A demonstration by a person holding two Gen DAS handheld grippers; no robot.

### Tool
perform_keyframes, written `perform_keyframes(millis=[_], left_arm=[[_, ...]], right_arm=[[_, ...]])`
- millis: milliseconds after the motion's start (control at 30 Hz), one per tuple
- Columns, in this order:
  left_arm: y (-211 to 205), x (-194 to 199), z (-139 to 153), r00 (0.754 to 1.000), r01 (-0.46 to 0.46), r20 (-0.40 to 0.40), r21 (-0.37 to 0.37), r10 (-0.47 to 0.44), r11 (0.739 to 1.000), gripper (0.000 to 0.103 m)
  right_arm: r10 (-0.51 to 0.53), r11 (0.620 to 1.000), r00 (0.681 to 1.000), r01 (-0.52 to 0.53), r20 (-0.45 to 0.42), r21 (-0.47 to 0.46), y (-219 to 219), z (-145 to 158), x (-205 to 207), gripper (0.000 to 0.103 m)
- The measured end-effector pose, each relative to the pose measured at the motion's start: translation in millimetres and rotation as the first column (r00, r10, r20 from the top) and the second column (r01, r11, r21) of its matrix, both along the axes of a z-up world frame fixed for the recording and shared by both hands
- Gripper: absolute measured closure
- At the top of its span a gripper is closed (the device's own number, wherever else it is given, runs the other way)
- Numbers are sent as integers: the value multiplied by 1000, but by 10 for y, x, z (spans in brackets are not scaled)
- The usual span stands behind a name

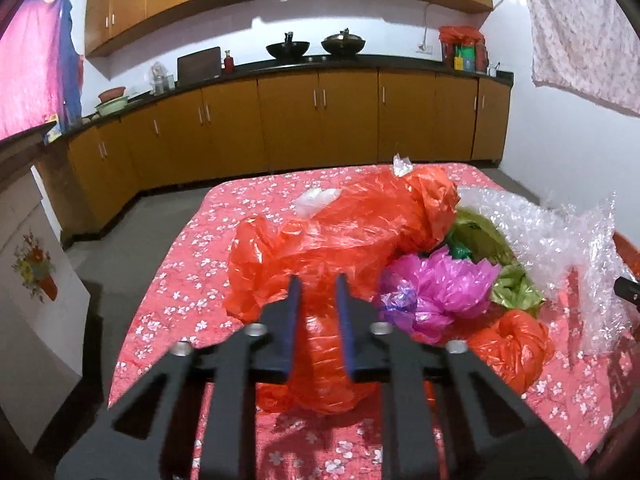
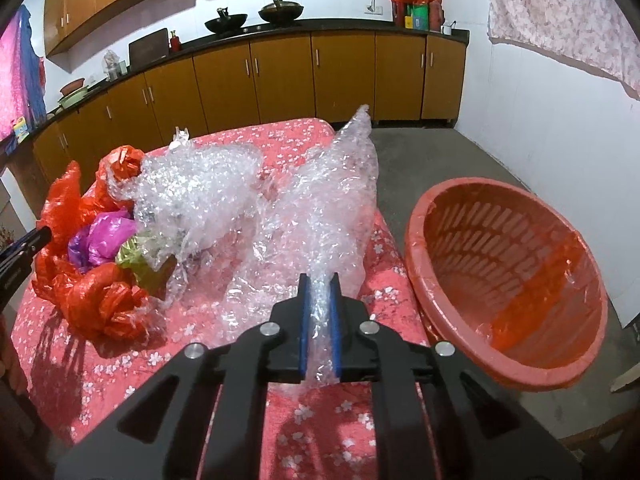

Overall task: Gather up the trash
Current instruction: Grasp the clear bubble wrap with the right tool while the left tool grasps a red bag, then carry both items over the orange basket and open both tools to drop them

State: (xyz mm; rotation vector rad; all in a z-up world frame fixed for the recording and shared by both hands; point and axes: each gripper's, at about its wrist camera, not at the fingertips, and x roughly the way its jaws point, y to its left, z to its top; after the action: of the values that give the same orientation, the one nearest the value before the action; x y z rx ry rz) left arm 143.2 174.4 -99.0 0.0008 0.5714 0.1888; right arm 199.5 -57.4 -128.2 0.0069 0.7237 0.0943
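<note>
A big crumpled red plastic bag [image 1: 340, 232] lies on the table with the red flowered cloth [image 1: 180, 280]. My left gripper [image 1: 318, 280] is shut on the near part of that bag, with red plastic pinched between its blue pads. Beside the bag lie a pink bag [image 1: 440, 284], a green bag [image 1: 492, 248] and a small balled red bag [image 1: 512, 344]. A large sheet of clear bubble wrap [image 2: 312, 200] spreads over the right half of the table. My right gripper [image 2: 319, 278] is shut on its near edge. A red plastic basket [image 2: 480, 232] stands tilted off the table's right edge, lined with a red bag.
Orange-brown kitchen cabinets [image 1: 320, 120] with a dark counter run along the far wall, grey floor [image 2: 440, 152] between them and the table. Woks [image 1: 288, 48] and a packed red bag [image 1: 462, 48] stand on the counter. A white panel with a flower picture [image 1: 36, 272] leans at the left.
</note>
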Motion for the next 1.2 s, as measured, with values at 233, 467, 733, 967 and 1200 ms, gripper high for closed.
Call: perform_keyframes(millis=[233, 467, 733, 967, 1200], left_arm=[[70, -134, 169, 999, 18, 30, -22, -17, 1000, 102], [129, -82, 157, 1000, 8, 25, -69, -6, 998, 68], [47, 112, 19, 1000, -2, -19, -11, 2, 1000, 31], [10, 200, -51, 997, 43, -60, 0, -43, 999, 80], [31, 0, 180, 999, 49, -5, 4, -49, 999, 90]], right_arm=[[-14, 1000, 1000, 14, 25, 3, -68, 102, -37, 93], [-21, 1000, 999, 21, 32, 13, -114, 141, -92, 93], [-20, 1000, 999, 20, 25, 24, -112, 124, -57, 93], [-18, 1000, 1000, 17, 25, 16, -94, 114, -70, 93], [-21, 1000, 999, 20, 50, 18, -120, 209, -135, 93]])
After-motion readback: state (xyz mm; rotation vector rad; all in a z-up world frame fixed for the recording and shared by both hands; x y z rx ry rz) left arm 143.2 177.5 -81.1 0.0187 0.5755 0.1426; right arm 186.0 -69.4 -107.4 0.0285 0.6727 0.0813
